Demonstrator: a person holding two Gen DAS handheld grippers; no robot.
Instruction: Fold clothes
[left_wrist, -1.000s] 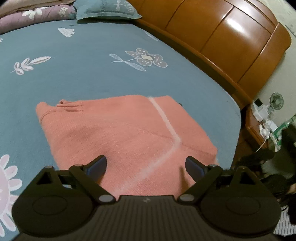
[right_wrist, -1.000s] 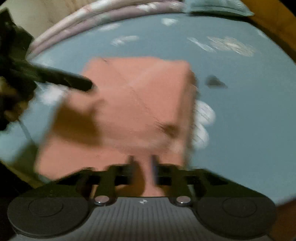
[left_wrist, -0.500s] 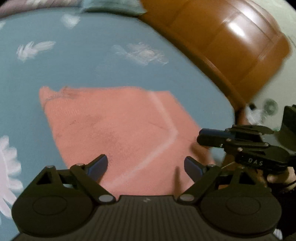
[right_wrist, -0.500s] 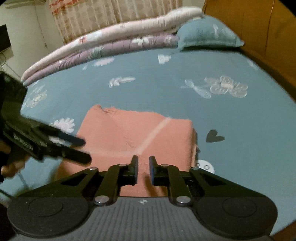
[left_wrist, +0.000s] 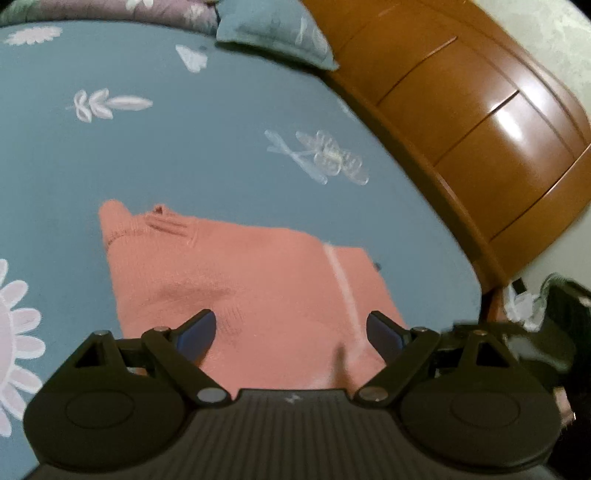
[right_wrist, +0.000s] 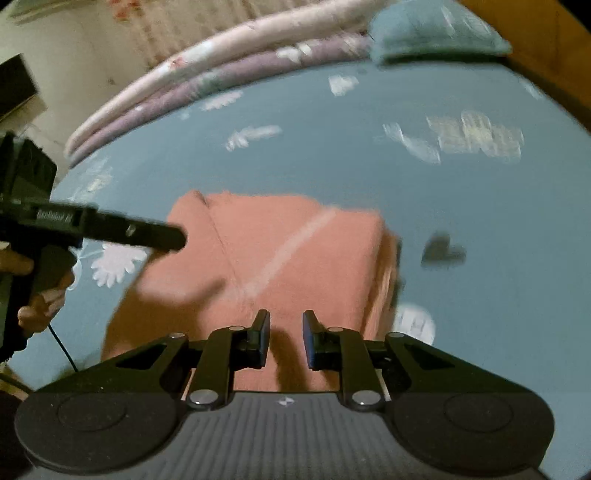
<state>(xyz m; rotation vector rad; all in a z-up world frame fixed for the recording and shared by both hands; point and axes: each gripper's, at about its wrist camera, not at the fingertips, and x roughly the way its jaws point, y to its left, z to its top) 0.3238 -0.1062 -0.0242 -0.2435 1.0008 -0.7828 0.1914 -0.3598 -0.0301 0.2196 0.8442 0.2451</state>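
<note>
Bed (left_wrist: 221, 155) | folded pink garment (left_wrist: 258, 288) | left gripper (left_wrist: 288, 332) wide | right gripper (right_wrist: 286, 339) narrow, just opened, empty

— Dim, warm indoor light; glare streaks the wooden headboard (left_wrist: 509, 122).
— Right wrist view smears badly (the bedsheet (right_wrist: 461, 206) flowers worst). Fisheye bends every edge, corners black; soft shadows under both grippers.
</note>
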